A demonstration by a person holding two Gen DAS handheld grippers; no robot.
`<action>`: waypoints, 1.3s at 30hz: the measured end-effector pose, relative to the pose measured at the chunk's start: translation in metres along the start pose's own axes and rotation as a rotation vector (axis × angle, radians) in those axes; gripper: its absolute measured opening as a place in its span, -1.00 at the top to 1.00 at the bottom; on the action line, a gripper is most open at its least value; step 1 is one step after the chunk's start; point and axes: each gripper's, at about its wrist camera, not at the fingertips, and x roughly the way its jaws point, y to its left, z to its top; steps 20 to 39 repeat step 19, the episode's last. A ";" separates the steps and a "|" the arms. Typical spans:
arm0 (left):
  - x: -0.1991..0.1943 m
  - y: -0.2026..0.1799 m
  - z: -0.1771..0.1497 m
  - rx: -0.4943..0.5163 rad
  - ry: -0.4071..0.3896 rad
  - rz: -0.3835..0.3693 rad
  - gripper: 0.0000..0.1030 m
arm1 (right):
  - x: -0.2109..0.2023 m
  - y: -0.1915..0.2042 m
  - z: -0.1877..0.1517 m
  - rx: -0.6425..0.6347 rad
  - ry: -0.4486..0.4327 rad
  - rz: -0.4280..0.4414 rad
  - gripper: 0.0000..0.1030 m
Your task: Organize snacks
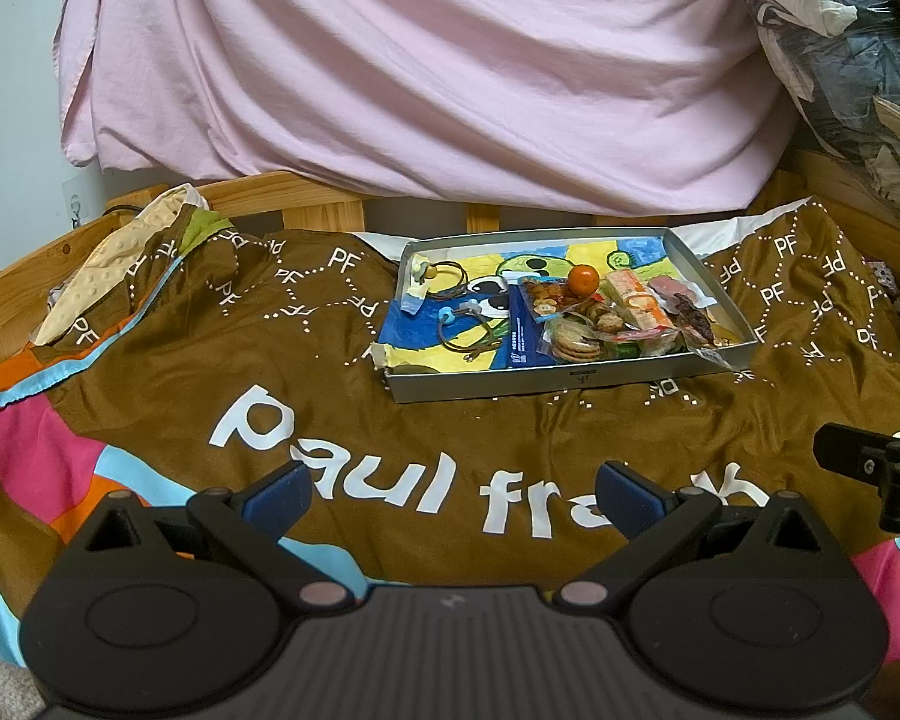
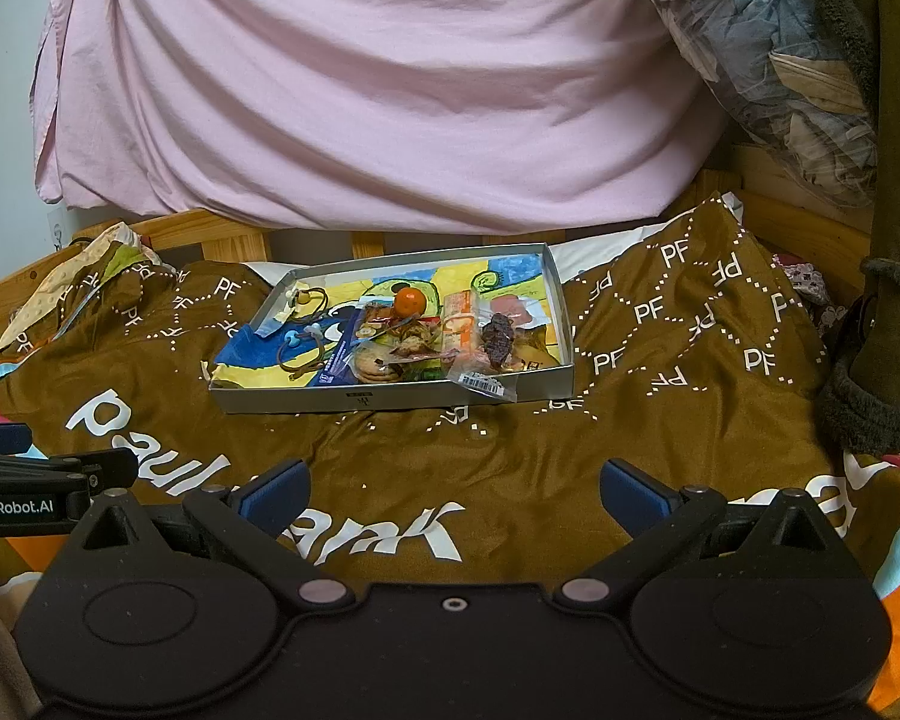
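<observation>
Both wrist cameras sit low over a brown printed blanket (image 1: pixel 462 420), looking forward along their own blue-padded fingers toward a pink sheet (image 1: pixel 426 60) hanging behind. The left wrist view stands a little left, so the shallow grey tray (image 1: pixel 570 381) falls right of centre; the right wrist view (image 2: pixel 390 399) shows it left of centre. Both stand back from the tray, apparently at similar range. They share tray, blanket and sheet, and each catches the other gripper at its frame edge.
</observation>
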 end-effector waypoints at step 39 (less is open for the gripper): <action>0.000 -0.001 -0.001 0.017 0.003 -0.007 -0.99 | 0.000 0.001 -0.001 0.000 0.003 -0.001 -0.99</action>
